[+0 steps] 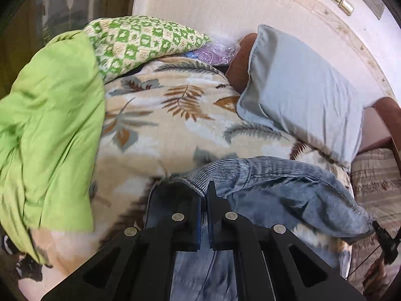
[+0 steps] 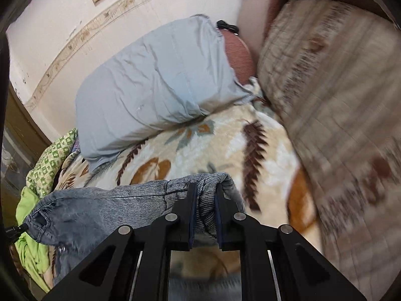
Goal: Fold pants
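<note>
I have the left gripper [image 1: 204, 190] clenched on the ribbed waistband of the jeans [image 1: 288, 195]; its jaws pinch the fabric at lower centre of the left wrist view, and the denim hangs down between and below them. From there the waistband runs toward the right edge of the frame, where the tip of the other gripper shows dark at lower right.

In the right wrist view, the right gripper [image 2: 205, 195] is grasping the other end of that waistband, a thick bunch of ribbed cloth squeezed between its jaws at lower centre. The jeans stretch away to the lower left of that frame, lifted off the leaf-patterned blanket [image 2: 225, 145] that covers the bed.

A pale blue pillow [image 1: 300, 95] lies on the blanket in the upper right of the left view, against the white wall [image 1: 200, 2]. A bright green sheet [image 1: 50, 105] is heaped at left, with a green-and-cream checked cloth [image 1: 140, 40] above it. A brown-patterned quilt [image 2: 338, 87], blurred, fills the right of the right view.
</note>
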Motion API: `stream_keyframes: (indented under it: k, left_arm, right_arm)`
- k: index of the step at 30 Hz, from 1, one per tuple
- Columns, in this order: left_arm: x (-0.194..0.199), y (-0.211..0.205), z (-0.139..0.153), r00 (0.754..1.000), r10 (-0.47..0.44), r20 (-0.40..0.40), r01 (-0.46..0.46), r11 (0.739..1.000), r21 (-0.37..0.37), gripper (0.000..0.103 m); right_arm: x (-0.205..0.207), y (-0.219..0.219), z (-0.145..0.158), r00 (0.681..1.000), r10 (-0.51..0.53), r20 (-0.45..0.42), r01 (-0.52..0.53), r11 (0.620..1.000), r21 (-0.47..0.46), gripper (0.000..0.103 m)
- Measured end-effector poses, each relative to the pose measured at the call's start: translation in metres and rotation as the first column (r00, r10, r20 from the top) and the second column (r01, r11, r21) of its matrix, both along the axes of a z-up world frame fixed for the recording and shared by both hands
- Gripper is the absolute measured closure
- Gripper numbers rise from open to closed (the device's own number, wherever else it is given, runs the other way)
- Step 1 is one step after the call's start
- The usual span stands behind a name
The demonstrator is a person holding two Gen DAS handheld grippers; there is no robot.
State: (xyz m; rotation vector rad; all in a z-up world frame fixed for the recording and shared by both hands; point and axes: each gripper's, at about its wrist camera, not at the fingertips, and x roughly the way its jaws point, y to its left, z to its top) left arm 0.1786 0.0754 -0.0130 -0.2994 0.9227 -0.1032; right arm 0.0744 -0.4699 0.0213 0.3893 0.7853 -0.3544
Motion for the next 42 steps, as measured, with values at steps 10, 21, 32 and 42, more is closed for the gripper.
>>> stream_keyframes:
  k: [10, 21, 32, 42]
  left_arm:
    - [-0.095, 0.041, -0.044, 0.991, -0.013, -0.136, 0.007, 0.999, -0.049, 0.099]
    - [-0.085, 0.058, -0.081, 0.960, 0.009, -0.279, -0.029, 0.997, -0.068, 0.096]
    - [-0.129, 0.069, -0.049, 0.972, -0.094, -0.217, 0.030, 0.959, -0.282, 0.072]
    - [-0.091, 0.054, -0.106, 0.941, -0.087, -0.327, -0.040, 0.930, -0.365, 0.069]
  right_arm:
    - [-0.136, 0.011, -0.033, 0.998, -0.069, 0.014, 0.067, 0.992, 0.103, 0.091]
    - [-0.175, 0.013, -0.094, 0.975, -0.181, -0.127, 0.199, 0.968, 0.153, 0.084]
    - [-0.177, 0.082, -0.040, 0.999, -0.031, 0.006, 0.029, 0.980, 0.197, 0.051]
    - [-0.072, 0.190, -0.154, 0.963, 0.246, -0.113, -0.142, 0.814, 0.563, 0.051]
